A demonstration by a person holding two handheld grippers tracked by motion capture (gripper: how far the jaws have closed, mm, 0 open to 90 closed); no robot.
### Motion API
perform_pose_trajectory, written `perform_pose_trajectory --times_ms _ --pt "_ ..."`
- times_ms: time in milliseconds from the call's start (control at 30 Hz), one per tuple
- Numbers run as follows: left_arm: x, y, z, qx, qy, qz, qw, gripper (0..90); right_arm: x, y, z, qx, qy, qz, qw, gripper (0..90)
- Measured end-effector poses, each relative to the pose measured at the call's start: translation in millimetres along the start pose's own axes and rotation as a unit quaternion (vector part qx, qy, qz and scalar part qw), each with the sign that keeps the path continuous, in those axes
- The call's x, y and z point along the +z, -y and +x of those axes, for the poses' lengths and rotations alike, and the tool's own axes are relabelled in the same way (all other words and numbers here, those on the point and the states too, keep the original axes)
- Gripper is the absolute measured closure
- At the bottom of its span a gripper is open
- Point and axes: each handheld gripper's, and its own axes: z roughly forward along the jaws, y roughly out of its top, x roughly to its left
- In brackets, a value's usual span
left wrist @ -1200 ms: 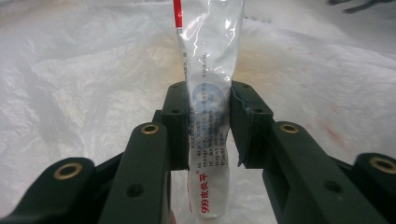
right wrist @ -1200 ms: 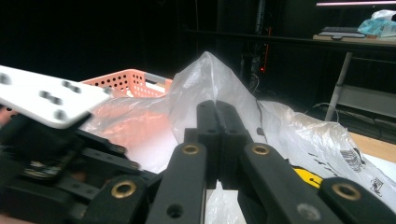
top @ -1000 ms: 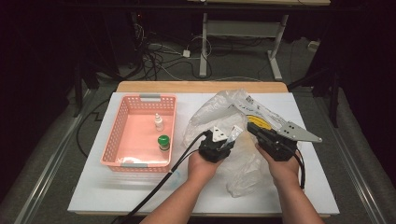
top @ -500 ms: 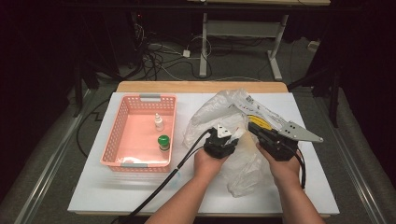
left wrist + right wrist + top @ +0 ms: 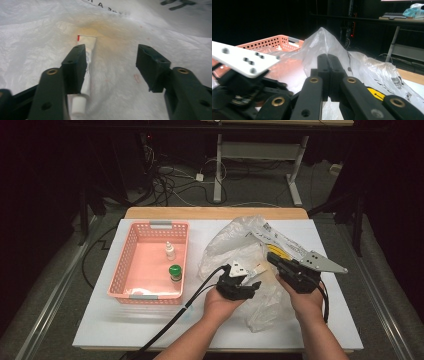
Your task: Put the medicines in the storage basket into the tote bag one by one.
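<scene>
A crumpled clear plastic bag (image 5: 235, 242) lies on the white table to the right of the basket. My left gripper (image 5: 248, 287) rests low on the bag. Its jaws have just been opening and now stand wide apart (image 5: 111, 53). A white tube (image 5: 86, 45) with a red edge and a white cap lies on the bag film along the inner side of the left jaw, and nothing presses on it. My right gripper (image 5: 273, 258) is shut on a fold of the bag (image 5: 323, 40), which peaks up above its closed tips (image 5: 328, 57).
A pink basket (image 5: 150, 226) stands at the left and holds a small white bottle (image 5: 170, 251) and a green-capped bottle (image 5: 175, 271). A yellow item (image 5: 375, 95) shows through the bag. Black cables trail from both grippers toward the front edge.
The left gripper has drawn back a little toward the person over the bag. The right hand has kept still with the bag.
</scene>
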Motion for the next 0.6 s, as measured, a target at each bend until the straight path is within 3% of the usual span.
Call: perform_pose_trajectory --times_ms 400,600 --pt "-34.6 22.2 -5.3 -0.002 0.019 0.004 0.9998 22.3 -1.5 1.2 0.5 0.0 0.002 0.005 1.0 90.0" --pt "-52.3 30.7 -9.9 0.001 0.009 0.001 1.0 9.9 -2.4 1.0 0.7 -0.004 0.002 0.003 1.0 90.0"
